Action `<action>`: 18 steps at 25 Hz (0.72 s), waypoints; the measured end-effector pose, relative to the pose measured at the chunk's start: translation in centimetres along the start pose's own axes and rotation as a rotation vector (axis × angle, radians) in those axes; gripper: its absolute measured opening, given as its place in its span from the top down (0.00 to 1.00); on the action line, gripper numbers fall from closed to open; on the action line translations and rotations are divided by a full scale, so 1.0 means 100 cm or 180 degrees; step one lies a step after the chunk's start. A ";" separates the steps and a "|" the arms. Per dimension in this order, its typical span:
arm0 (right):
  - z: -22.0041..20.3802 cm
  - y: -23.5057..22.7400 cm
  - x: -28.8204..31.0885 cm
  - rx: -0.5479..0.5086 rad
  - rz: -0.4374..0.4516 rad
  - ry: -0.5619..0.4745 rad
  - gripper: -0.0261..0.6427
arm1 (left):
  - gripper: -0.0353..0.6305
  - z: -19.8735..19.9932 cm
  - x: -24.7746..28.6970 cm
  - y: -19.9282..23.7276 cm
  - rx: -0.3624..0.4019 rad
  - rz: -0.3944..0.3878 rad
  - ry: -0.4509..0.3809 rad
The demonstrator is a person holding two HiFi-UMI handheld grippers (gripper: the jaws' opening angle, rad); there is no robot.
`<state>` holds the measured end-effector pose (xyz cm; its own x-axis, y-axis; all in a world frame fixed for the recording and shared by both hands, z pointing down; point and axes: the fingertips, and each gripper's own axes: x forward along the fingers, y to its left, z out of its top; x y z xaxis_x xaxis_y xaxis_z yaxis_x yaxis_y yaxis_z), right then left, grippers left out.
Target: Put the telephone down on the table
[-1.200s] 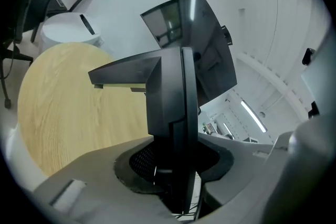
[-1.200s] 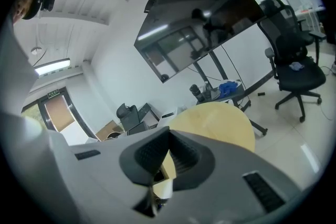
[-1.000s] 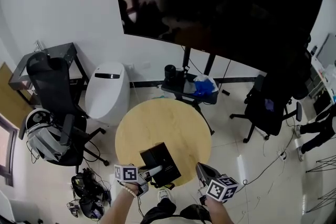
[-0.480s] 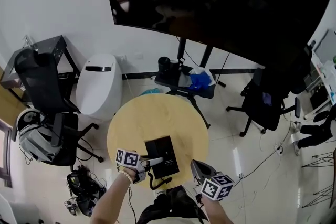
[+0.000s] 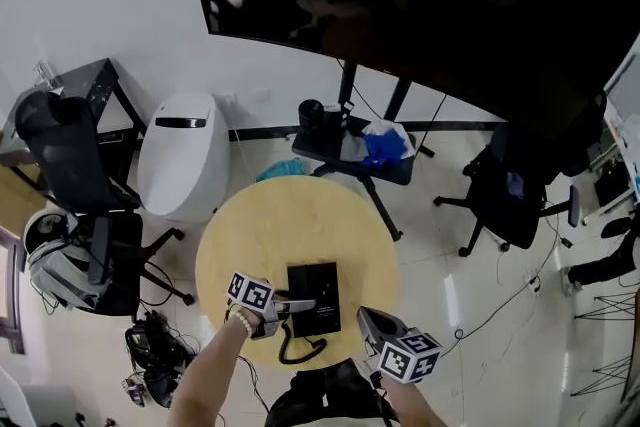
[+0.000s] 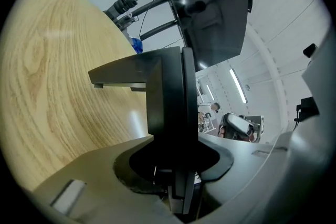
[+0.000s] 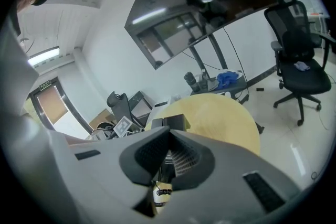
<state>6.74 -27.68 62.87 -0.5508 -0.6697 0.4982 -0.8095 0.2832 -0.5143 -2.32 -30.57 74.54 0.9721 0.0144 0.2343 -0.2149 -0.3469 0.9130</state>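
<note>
The black telephone (image 5: 314, 298) lies flat over the near part of the round wooden table (image 5: 290, 225), and I cannot tell whether it rests on the wood. My left gripper (image 5: 292, 307) is shut on the telephone's left edge. In the left gripper view the telephone (image 6: 168, 92) stands clamped between the jaws, with the table (image 6: 52, 76) beside it. Its coiled cord (image 5: 297, 347) hangs off the table's near edge. My right gripper (image 5: 366, 317) is shut and empty, just off the table's near right rim. The right gripper view shows the closed jaws of the right gripper (image 7: 170, 131) in front of the telephone (image 7: 174, 122).
A large dark screen (image 5: 430, 5) on a stand rises behind the table. A white toilet-shaped unit (image 5: 178, 160) and a black chair (image 5: 70, 155) stand at the left. A low shelf with a blue bag (image 5: 380, 148) sits behind, another black chair (image 5: 520, 195) at the right. Cables (image 5: 150, 355) lie on the floor.
My left gripper has carried the telephone lower and further in over the table, turning it square to the table. The right gripper has drifted slightly left and down.
</note>
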 end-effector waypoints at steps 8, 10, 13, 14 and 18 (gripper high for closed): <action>-0.002 -0.010 0.013 0.0054 0.0048 0.0135 0.94 | 0.70 -0.002 0.017 0.018 -0.0017 0.0002 0.0176; -0.003 -0.009 0.017 0.0047 0.0070 0.0158 0.94 | 0.70 -0.002 0.020 0.020 0.0025 0.0000 0.0179; -0.004 -0.011 0.021 0.0041 0.0078 0.0191 0.94 | 0.70 -0.001 0.022 0.025 0.0109 0.0063 0.0171; -0.005 -0.011 0.022 0.0045 0.0077 0.0203 0.94 | 0.70 0.000 0.023 0.025 0.0125 0.0074 0.0169; -0.008 -0.015 0.028 0.0062 0.0074 0.0243 0.94 | 0.69 0.000 0.024 0.029 0.0143 0.0069 0.0156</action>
<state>6.29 -29.47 65.58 -0.5839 -0.6086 0.5374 -0.7926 0.2841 -0.5395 -0.66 -31.51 77.75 0.9612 0.0518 0.2708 -0.2303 -0.3892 0.8919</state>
